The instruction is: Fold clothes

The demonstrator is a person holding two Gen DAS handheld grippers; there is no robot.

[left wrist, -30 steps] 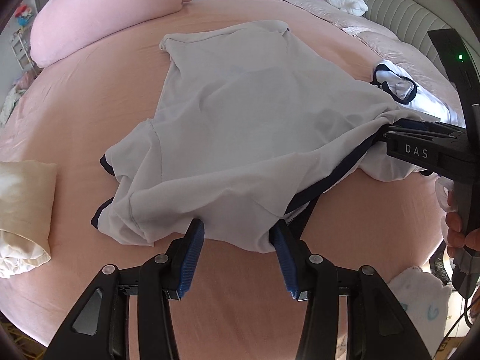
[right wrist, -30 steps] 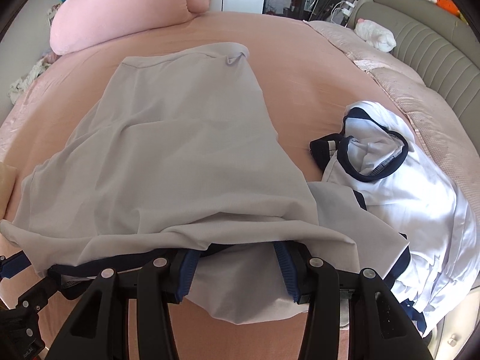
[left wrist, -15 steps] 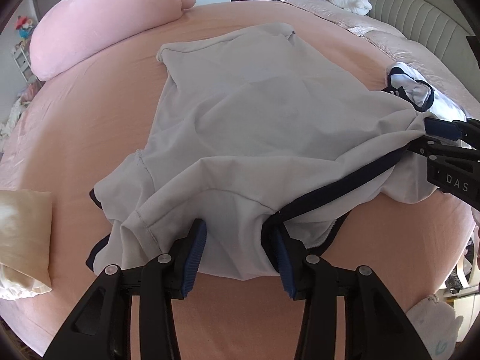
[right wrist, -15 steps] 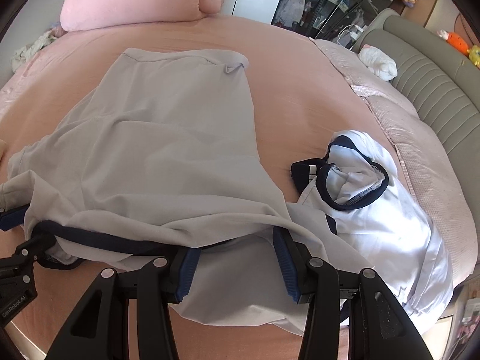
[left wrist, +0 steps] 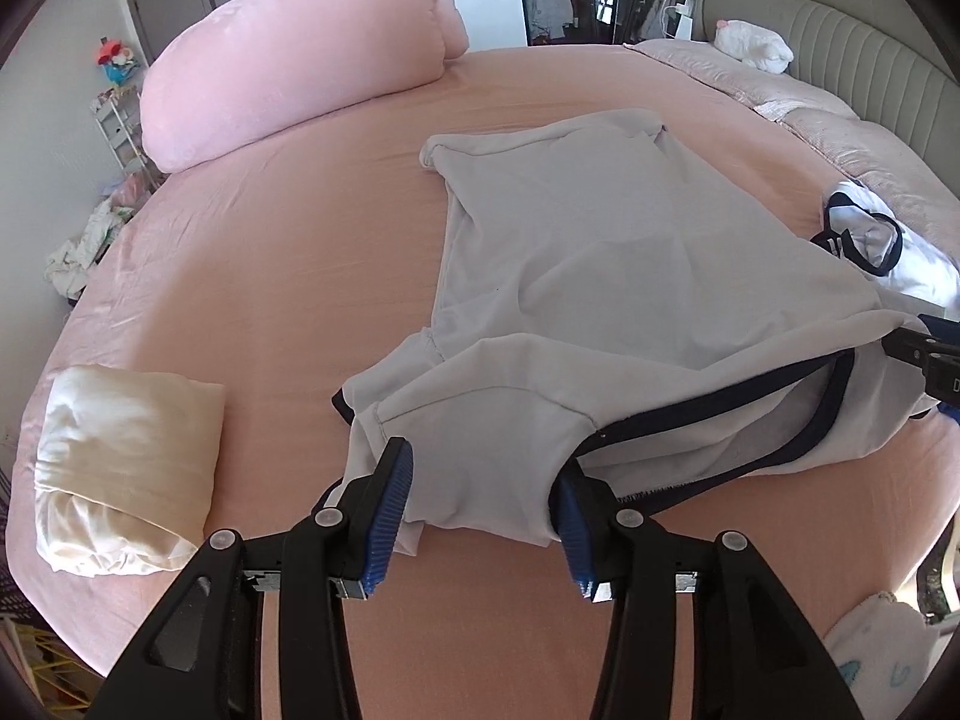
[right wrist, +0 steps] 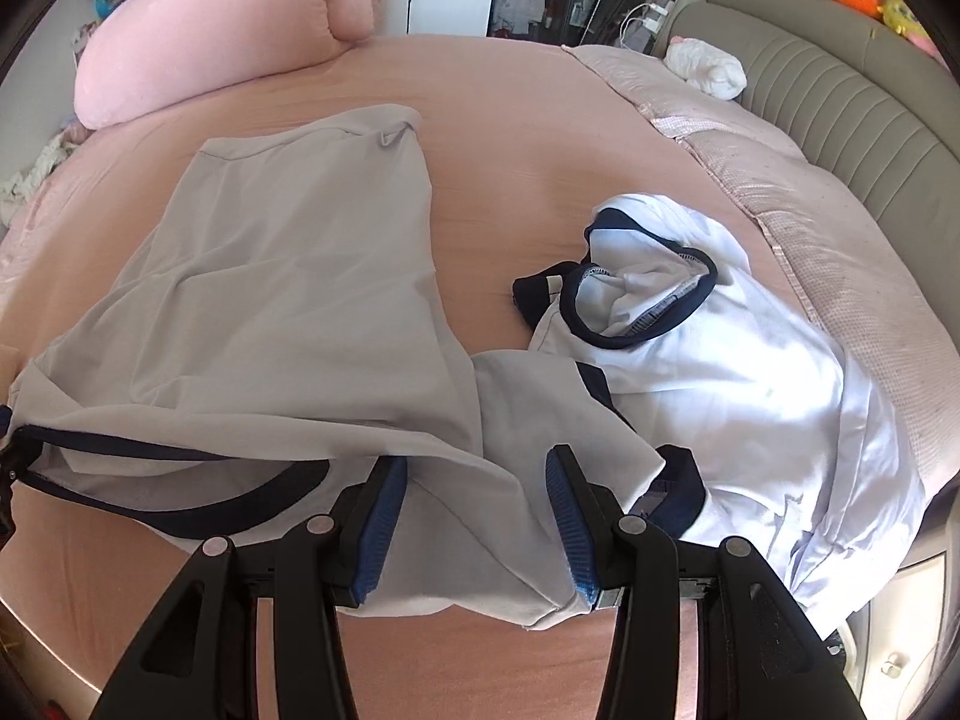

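- Left wrist view: the left tool (left wrist: pixel 477 498) is seen pinching the near shoulder of the grey shirt (left wrist: pixel 600 252), with cloth bunched between its blue pads. The shirt is stretched away from the tool across the pink bed (left wrist: pixel 270 276), its long axis running from the held, navy-trimmed neckline toward the far hem. The right tool (left wrist: pixel 927 354) is glimpsed at the right edge, at the shirt's other shoulder.
- Right wrist view: the right tool (right wrist: pixel 474 516) is closed on the opposite shoulder, fabric draped between its pads. The shirt lies ahead and to the left; a white shirt (right wrist: pixel 720 372) is heaped just beside it on the right, touching the held sleeve.
- Judgement: with both shoulders held, the held edge would likely be carried forward along that axis toward the hem.
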